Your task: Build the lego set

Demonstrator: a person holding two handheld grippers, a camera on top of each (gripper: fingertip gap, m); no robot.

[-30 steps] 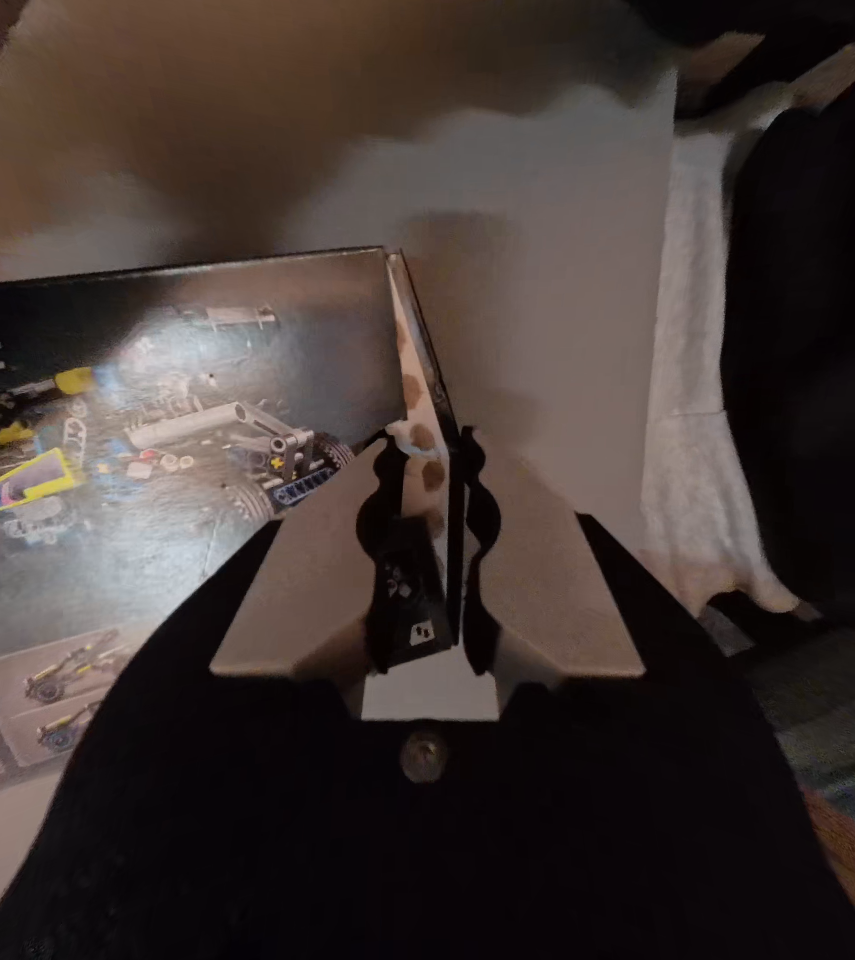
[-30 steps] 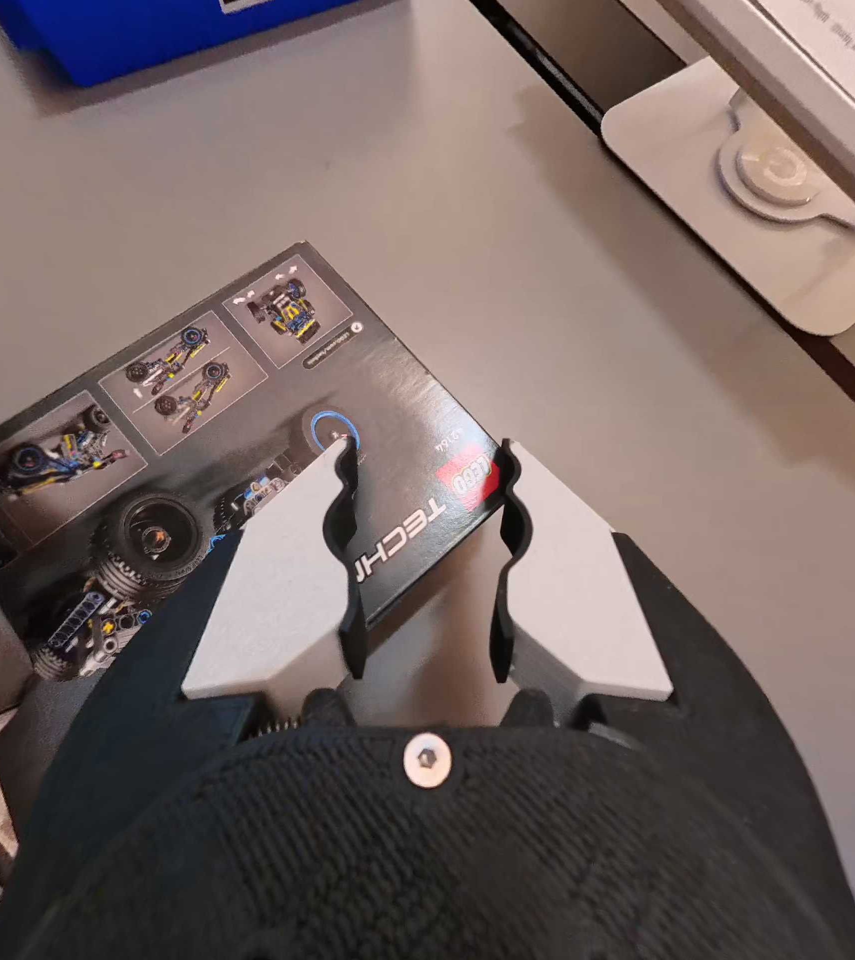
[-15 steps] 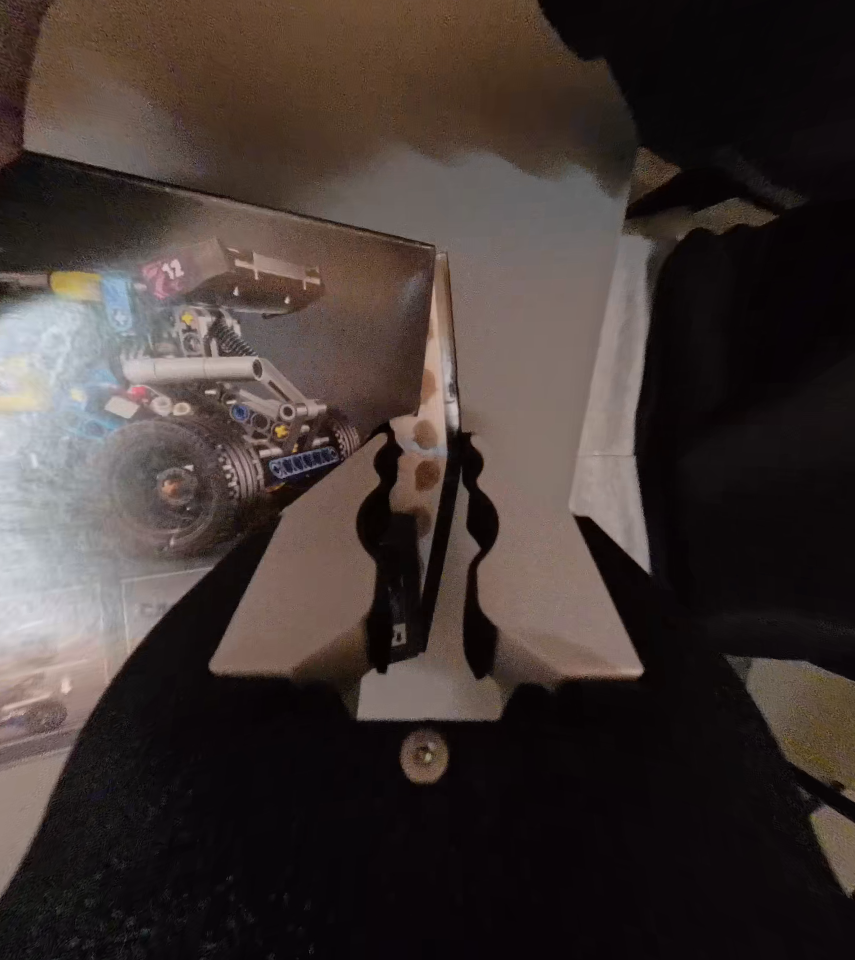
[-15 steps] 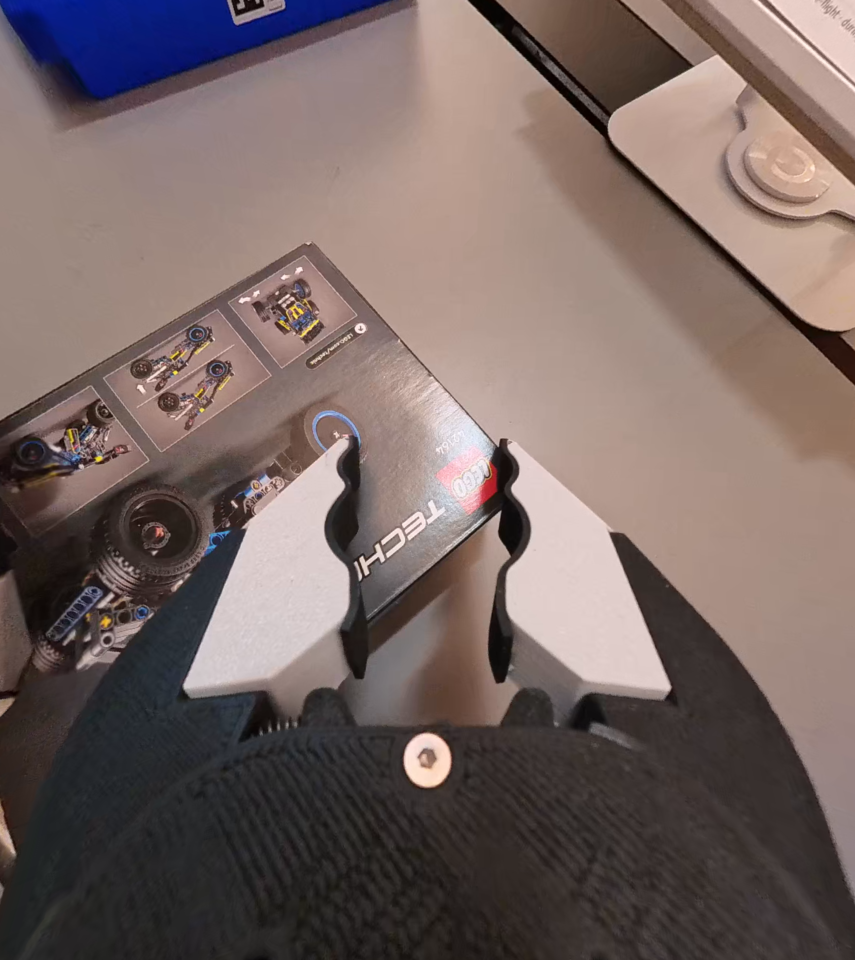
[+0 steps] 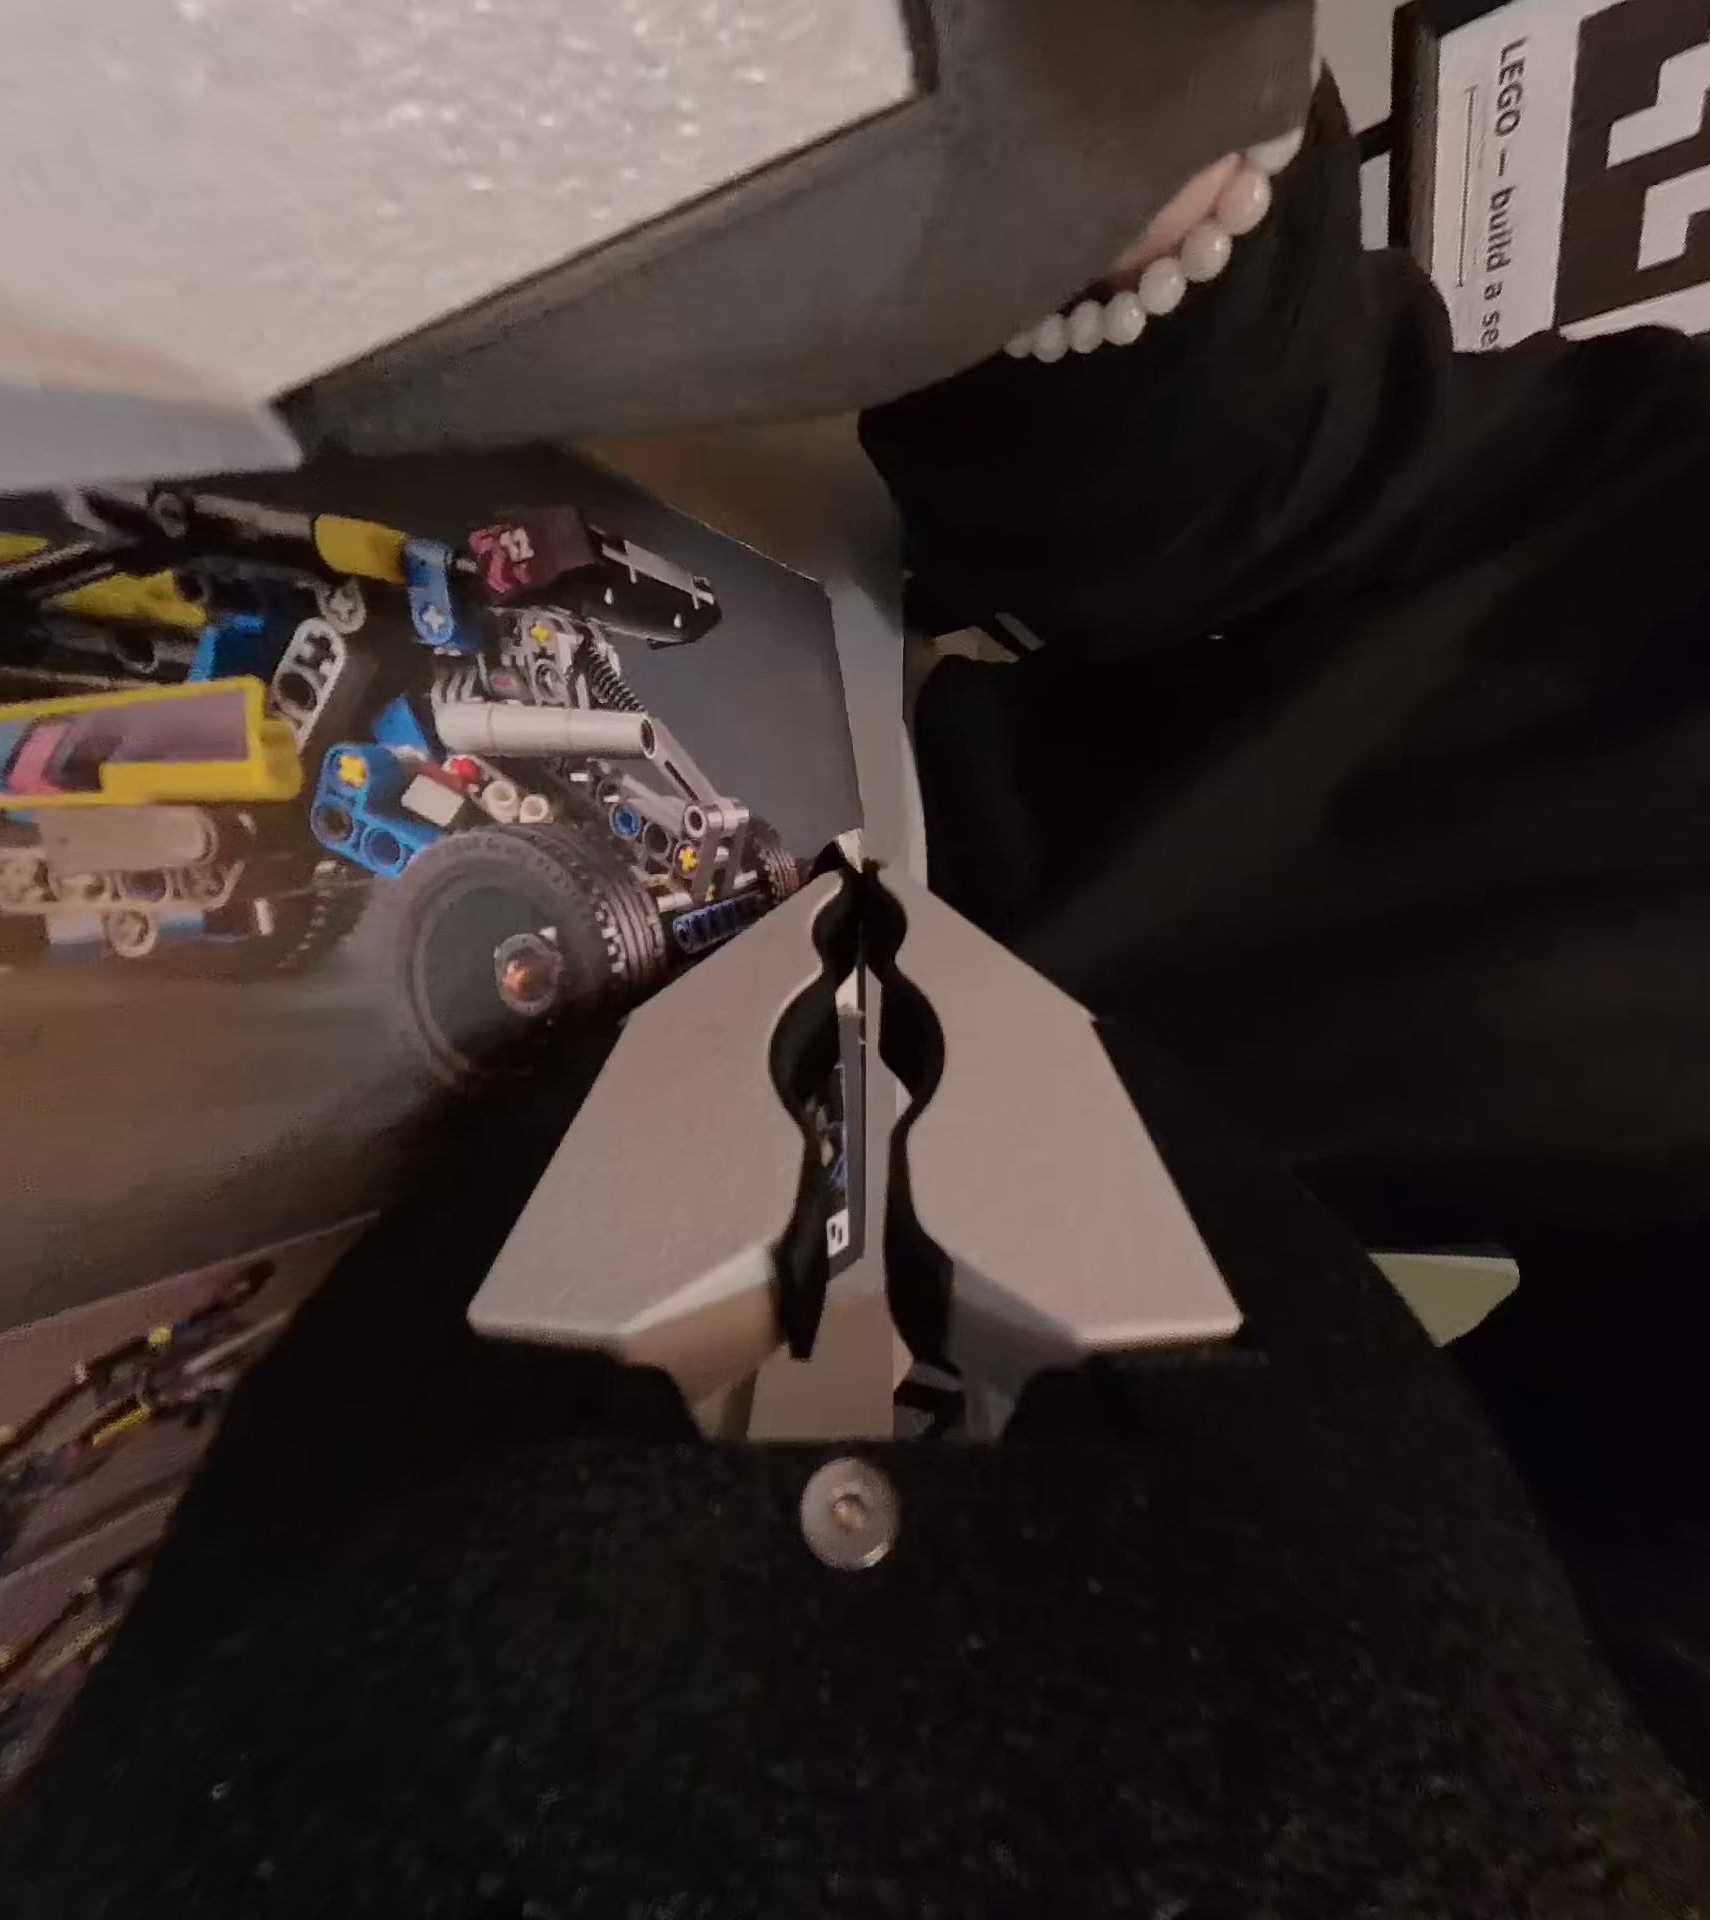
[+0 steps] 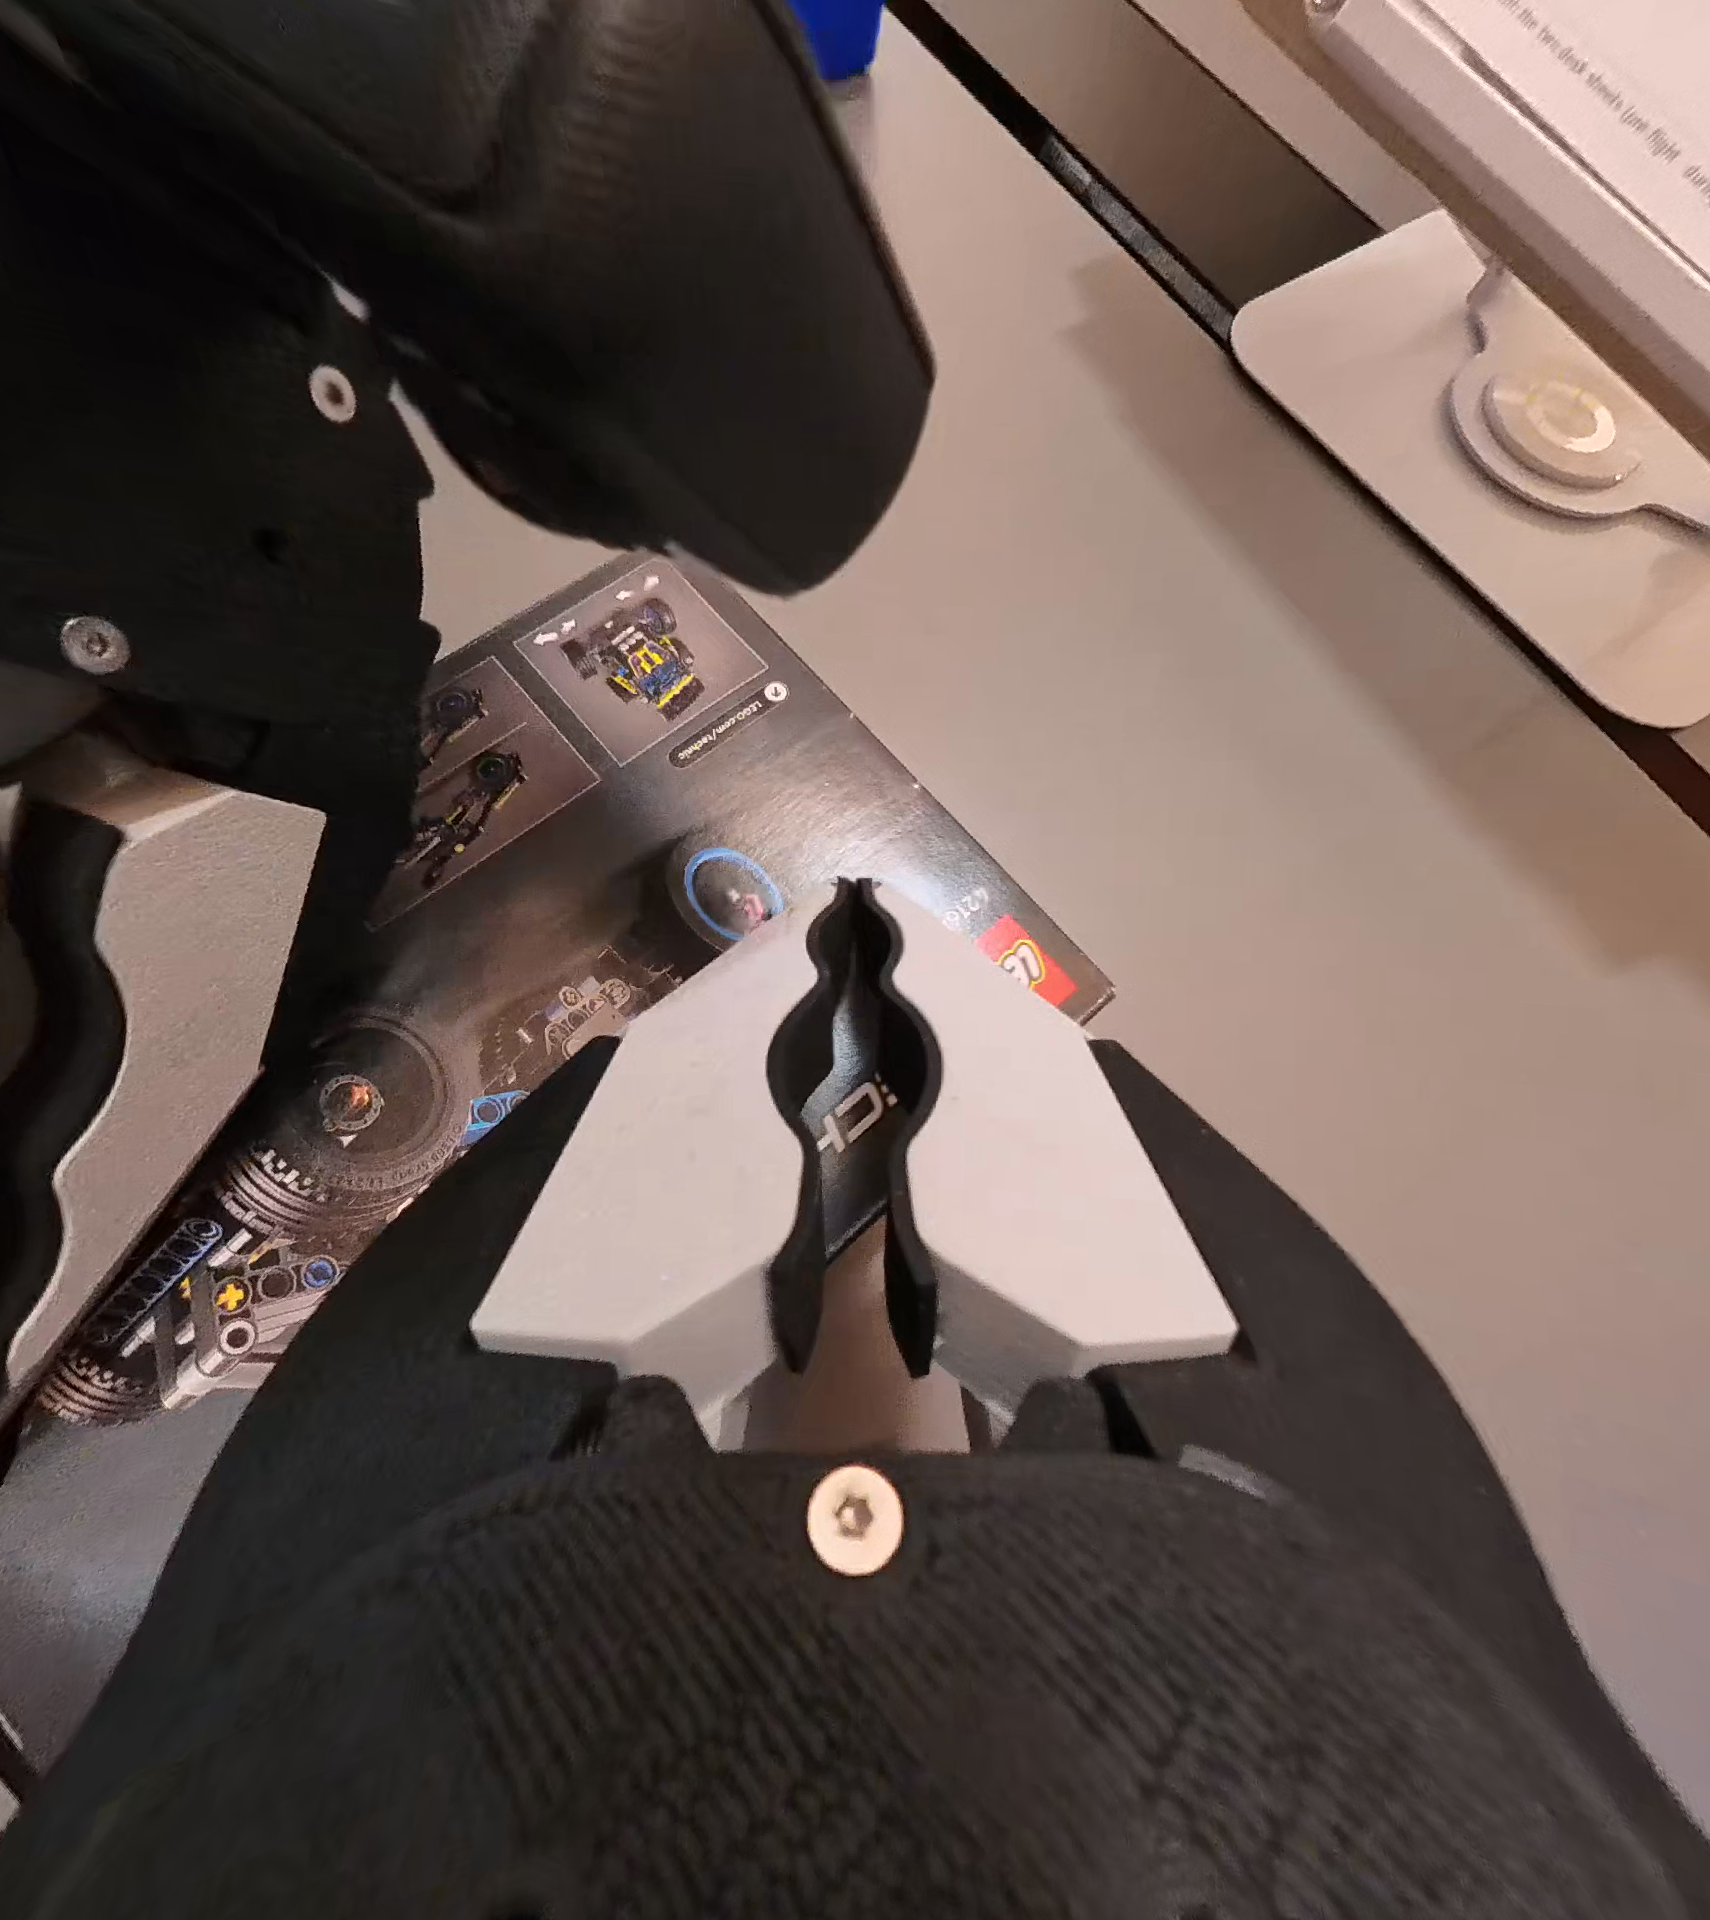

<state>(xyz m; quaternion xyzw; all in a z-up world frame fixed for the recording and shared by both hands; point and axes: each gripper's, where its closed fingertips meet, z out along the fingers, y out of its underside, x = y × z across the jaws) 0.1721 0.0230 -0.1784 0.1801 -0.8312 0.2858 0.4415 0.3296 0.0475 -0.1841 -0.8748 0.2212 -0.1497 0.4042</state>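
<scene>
The black lego box (image 5: 622, 748), printed with a buggy, fills the left of the left wrist view. My left gripper (image 5: 856, 873) is shut on the box's thin end flap (image 5: 853, 1091), which stands edge-on between the fingers. In the right wrist view the box (image 6: 830, 810) lies slanted over the grey table (image 6: 1246, 1039). My right gripper (image 6: 856, 888) is shut with its tips touching, just over the box's near corner. The box face shows through the gaps behind the fingers. The left gripper's black body (image 6: 415, 260) and one finger (image 6: 9, 1091) loom at the upper left, on the box's far end.
A monitor's white stand base (image 6: 1516, 468) and lower edge (image 6: 1557, 156) sit at the table's right. A blue bin corner (image 6: 840, 31) shows at the top. A person's black sleeve (image 5: 1350, 727) with a pearl bracelet (image 5: 1142, 281) and a black-and-white marker card (image 5: 1661, 156) are right of the left gripper. The left gripper's tips are roughly 15 cm from the right gripper's.
My right gripper has gone from open to shut over the box corner. My left gripper, still on the flap, has swung up and now looms in the right wrist view.
</scene>
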